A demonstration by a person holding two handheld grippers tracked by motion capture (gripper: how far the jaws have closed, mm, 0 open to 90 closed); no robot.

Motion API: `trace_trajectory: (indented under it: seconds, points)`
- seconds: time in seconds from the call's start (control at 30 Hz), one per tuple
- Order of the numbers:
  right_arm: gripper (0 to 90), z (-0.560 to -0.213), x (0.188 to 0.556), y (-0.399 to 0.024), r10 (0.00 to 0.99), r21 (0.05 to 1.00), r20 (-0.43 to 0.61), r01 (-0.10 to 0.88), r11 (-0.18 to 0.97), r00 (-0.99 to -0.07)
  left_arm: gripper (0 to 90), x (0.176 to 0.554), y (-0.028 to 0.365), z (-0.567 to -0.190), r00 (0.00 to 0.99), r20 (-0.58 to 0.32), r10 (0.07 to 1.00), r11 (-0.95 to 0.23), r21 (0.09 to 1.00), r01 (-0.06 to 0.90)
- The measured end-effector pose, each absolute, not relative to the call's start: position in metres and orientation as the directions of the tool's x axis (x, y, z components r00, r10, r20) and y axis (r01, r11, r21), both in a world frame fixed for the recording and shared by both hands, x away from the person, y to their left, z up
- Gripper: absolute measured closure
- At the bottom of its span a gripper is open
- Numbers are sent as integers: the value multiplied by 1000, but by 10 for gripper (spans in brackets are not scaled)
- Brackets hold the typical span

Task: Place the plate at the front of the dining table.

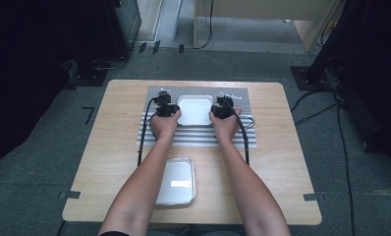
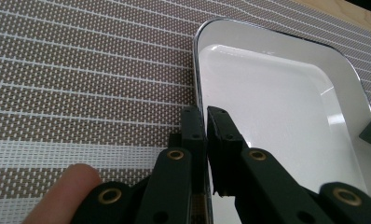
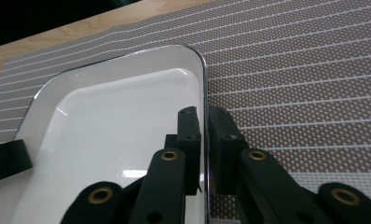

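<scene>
On striped mat (image 1: pixel 233 135), wooden table (image 1: pixel 292 162), grey carpet (image 1: pixel 46 167).

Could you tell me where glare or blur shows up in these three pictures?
High view: sharp table, dark surroundings, a bright reflection on the near tray. Left gripper view: soft sheen inside the white tray, fingertip blurred. Right gripper view: small glare patches on the tray floor, right claw in focus.

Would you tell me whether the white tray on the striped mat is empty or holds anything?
Empty. The white tray shows a bare, glossy floor in both gripper views; the left gripper and right gripper pinch its opposite rims.
</scene>
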State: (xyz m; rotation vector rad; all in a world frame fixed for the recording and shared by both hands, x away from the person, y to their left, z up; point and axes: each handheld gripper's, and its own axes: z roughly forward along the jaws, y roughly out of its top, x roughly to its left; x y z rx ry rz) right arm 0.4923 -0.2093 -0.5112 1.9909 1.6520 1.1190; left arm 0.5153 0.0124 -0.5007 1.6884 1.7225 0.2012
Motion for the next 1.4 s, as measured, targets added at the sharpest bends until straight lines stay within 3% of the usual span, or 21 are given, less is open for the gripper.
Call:
trace_trajectory:
  seconds: [0.17, 0.27, 0.4, 0.53, 0.63, 0.7, 0.93, 1.17, 1.3, 1.4]
  points:
    - [779, -518, 494, -210, 912, 655, 410, 695, -296, 2, 794, 518, 12, -500, 126, -365, 922, 118, 577, 808]
    - [721, -517, 494, -212, 896, 634, 445, 703, -321, 7, 763, 520, 17, -500, 122, -431, 894, 159, 559, 814]
    - [620, -510, 493, -221, 871, 644, 490, 680, -350, -16, 659, 518, 25, -495, 133, -444, 886, 175, 587, 791]
    - [550, -502, 488, -226, 876, 707, 475, 629, -323, -84, 453, 513, 31, -486, 131, -396, 909, 165, 631, 758]
    - [535, -495, 483, -226, 899, 753, 418, 602, -265, -127, 227, 511, 34, -484, 152, -388, 909, 139, 626, 768]
    - [534, -491, 481, -227, 899, 764, 413, 593, -255, -146, 173, 508, 37, -483, 167, -389, 906, 126, 626, 770]
    - [482, -488, 473, -229, 896, 759, 416, 603, -246, -158, 105, 494, 43, -477, 200, -359, 912, 93, 654, 750]
    - [318, -492, 467, -237, 893, 744, 410, 634, -211, -185, 103, 482, 53, -471, 212, -362, 908, 95, 669, 737]
    - [294, -488, 463, -241, 897, 744, 382, 649, -158, -220, 99, 477, 58, -472, 224, -340, 913, 71, 674, 735]
    - [326, -484, 458, -239, 930, 752, 308, 649, -110, -200, 99, 472, 61, -473, 234, -339, 911, 63, 675, 735]
